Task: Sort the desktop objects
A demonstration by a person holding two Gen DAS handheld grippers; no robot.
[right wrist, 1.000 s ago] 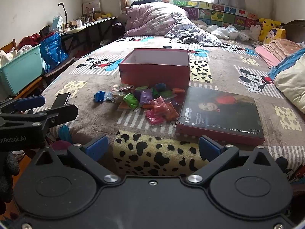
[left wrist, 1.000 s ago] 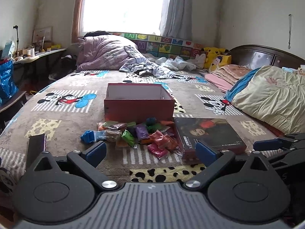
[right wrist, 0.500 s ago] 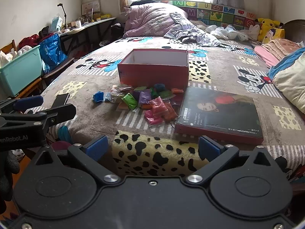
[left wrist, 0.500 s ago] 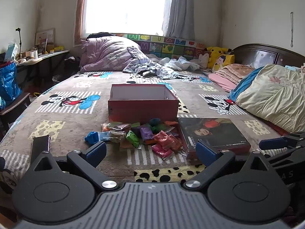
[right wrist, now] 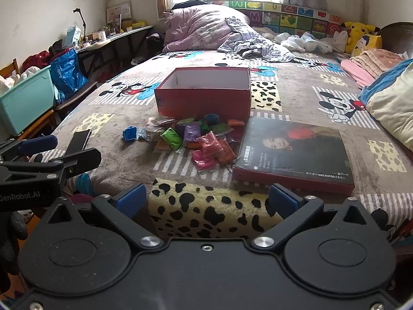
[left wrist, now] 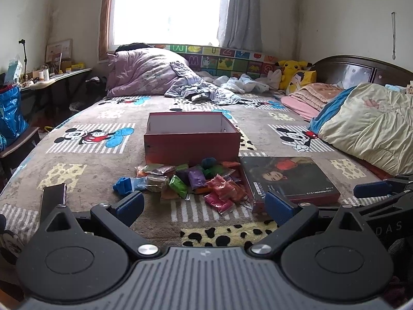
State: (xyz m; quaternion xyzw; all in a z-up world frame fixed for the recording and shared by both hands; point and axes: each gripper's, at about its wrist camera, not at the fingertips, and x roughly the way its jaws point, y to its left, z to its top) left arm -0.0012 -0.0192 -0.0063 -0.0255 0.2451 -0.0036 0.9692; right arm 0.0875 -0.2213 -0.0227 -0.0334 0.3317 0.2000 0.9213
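Both your tools are spread wide and hold nothing: the left gripper [left wrist: 204,205] and the right gripper [right wrist: 207,199] hang at the near edge of the bed, well short of the work. The things to sort, a heap of small coloured clay packets in clear plastic [right wrist: 198,139], lie on the patterned grey blanket [right wrist: 296,95] just in front of the open red cardboard box [right wrist: 204,93], with the flat dark lid printed with a portrait [right wrist: 294,152] touching the heap on its right. A small blue plastic mould [right wrist: 129,133] sits at the heap's left end, and a black phone [right wrist: 78,139] lies further left, apart from the rest

The box looks the likely home for the packets. Start at the heap's near edge, where the pink packet [right wrist: 204,159] lies free, rather than digging into the middle. Come down steeply, pinch across the packet's narrow side, and keep the fingers off the blanket pile so you lift plastic only. Take one packet per trip, and keep the other tool clear of the lid
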